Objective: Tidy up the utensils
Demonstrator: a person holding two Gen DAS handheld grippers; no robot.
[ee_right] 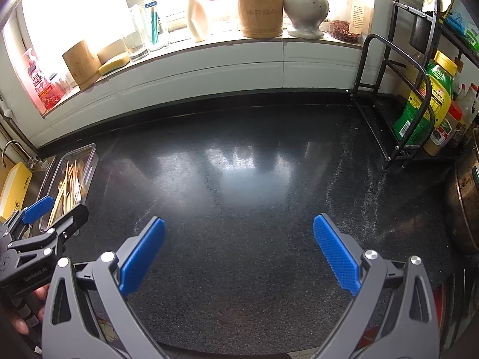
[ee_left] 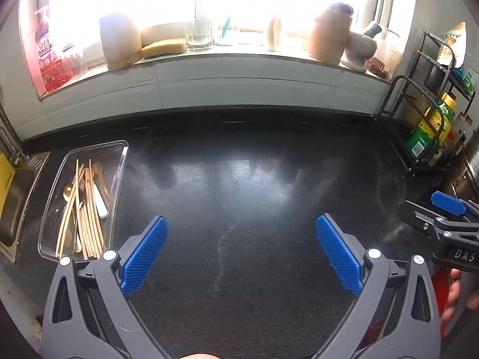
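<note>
Both tongs spread wide, empty, left tongs [ee_left: 242, 249] & right tongs [ee_right: 239, 251] level over counter [ee_left: 239, 164], side by side

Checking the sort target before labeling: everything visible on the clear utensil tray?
The clear utensil tray is a transparent, plastic-looking rectangular bin with rounded corners, lying flat on the black countertop beside the sink. It holds a loose pile: wooden chopsticks, a gold spoon, a white-handled utensil. Neither gripper touches it; the left gripper is open, just to its right.
</note>
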